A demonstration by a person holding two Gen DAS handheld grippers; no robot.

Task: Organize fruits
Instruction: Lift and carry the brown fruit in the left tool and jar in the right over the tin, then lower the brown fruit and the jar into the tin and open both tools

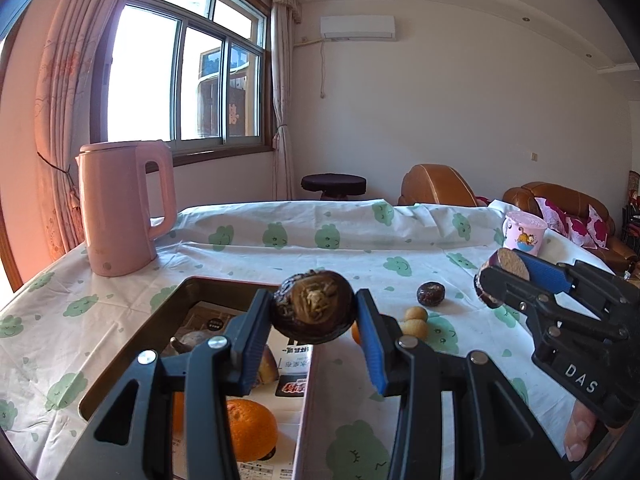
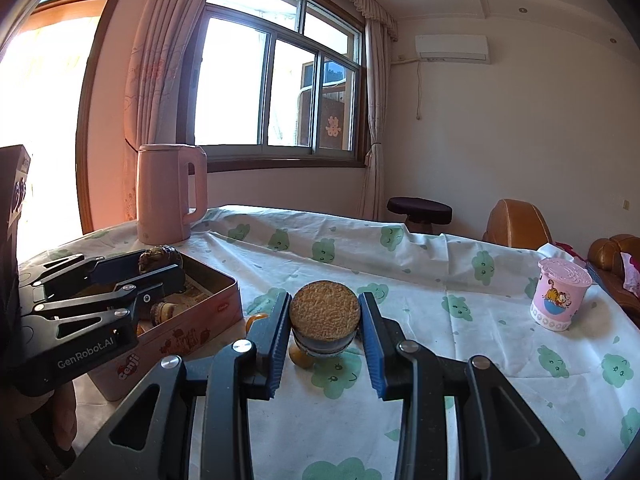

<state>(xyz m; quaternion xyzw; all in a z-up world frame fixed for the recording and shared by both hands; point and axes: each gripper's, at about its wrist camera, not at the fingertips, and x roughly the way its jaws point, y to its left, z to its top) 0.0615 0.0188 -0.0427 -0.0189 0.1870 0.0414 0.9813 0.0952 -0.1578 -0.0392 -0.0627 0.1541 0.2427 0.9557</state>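
Note:
In the left wrist view my left gripper (image 1: 314, 306) is shut on a dark brown round fruit (image 1: 316, 320), held above the right edge of an open tin box (image 1: 224, 282). An orange (image 1: 250, 428) lies in the box. My right gripper (image 1: 502, 278) hangs to the right, shut on a dark fruit half with a tan cut face (image 1: 514, 262). In the right wrist view that fruit half (image 2: 325, 316) sits between the right gripper's (image 2: 325, 306) blue pads, above the tablecloth. The left gripper (image 2: 162, 267) holds its dark fruit (image 2: 158, 257) over the tin box (image 2: 192, 330).
On the cloth lie a dark fruit (image 1: 431, 293), small yellow fruits (image 1: 416, 321) and another orange (image 2: 256, 320) beside the box. A pink kettle (image 1: 124, 208) stands at the back left, a pink cup (image 2: 560, 294) at the right. Sofas lie beyond the table.

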